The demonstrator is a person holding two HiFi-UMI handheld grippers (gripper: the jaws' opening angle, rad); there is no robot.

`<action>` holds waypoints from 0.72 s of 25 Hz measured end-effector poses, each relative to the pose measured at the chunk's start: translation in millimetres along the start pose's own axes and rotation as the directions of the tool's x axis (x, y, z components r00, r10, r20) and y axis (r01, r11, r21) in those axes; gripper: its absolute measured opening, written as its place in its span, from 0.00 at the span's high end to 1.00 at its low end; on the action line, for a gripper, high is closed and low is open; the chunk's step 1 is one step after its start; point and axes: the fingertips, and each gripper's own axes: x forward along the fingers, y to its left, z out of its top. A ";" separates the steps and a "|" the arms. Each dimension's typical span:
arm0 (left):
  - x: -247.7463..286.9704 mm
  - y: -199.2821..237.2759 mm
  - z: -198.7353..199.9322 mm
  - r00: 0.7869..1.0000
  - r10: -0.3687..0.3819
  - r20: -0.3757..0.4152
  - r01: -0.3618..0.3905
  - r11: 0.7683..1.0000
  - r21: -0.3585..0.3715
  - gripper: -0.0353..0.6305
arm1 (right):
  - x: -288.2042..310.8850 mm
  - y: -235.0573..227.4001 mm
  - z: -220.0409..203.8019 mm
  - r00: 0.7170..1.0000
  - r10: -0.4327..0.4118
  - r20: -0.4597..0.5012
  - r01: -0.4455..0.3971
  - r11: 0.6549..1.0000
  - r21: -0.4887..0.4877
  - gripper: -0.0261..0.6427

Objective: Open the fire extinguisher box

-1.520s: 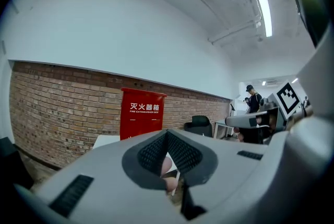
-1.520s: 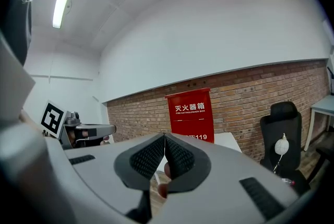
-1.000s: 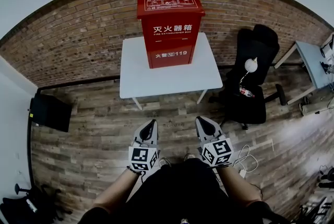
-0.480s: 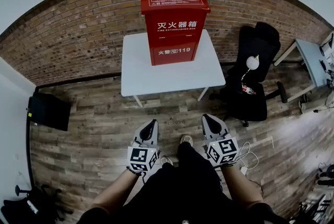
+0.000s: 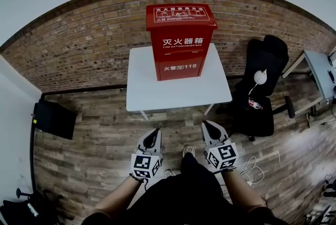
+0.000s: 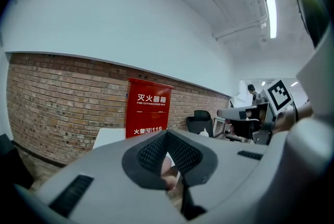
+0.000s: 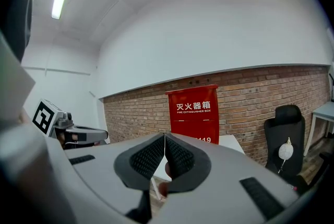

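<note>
Your left gripper (image 5: 153, 134) hangs over the brown wood-plank floor (image 5: 89, 135), well short of the table, its jaws pressed together on nothing. Ahead, the tall red metal fire extinguisher box (image 5: 181, 43) stands upright and closed at the back of the white square table (image 5: 157, 90). Your right gripper (image 5: 208, 125) is likewise closed and empty.

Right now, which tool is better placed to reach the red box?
Right, but only just. The right tool sits slightly further forward toward the red box than the left tool. Both are shut, empty and well short of the table.
</note>
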 end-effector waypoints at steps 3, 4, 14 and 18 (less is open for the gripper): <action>17.9 3.1 9.0 1.000 0.015 0.004 -0.015 1.000 0.007 0.93 | 12.5 -16.2 4.7 1.000 0.014 0.007 -0.014 1.000 0.022 0.93; 24.7 4.4 11.5 1.000 0.021 0.005 -0.021 1.000 0.008 0.93 | 17.1 -22.3 5.9 1.000 0.020 0.007 -0.020 0.999 0.028 0.93; 96.8 15.7 28.9 0.997 0.077 -0.006 -0.077 0.997 0.002 0.93 | 73.4 -82.2 20.2 0.998 0.069 -0.003 -0.069 0.996 0.054 0.93; 126.2 15.6 32.2 0.994 0.105 -0.015 -0.105 0.994 -0.005 0.93 | 91.7 -101.8 23.4 0.994 0.106 -0.008 -0.105 0.993 0.061 0.93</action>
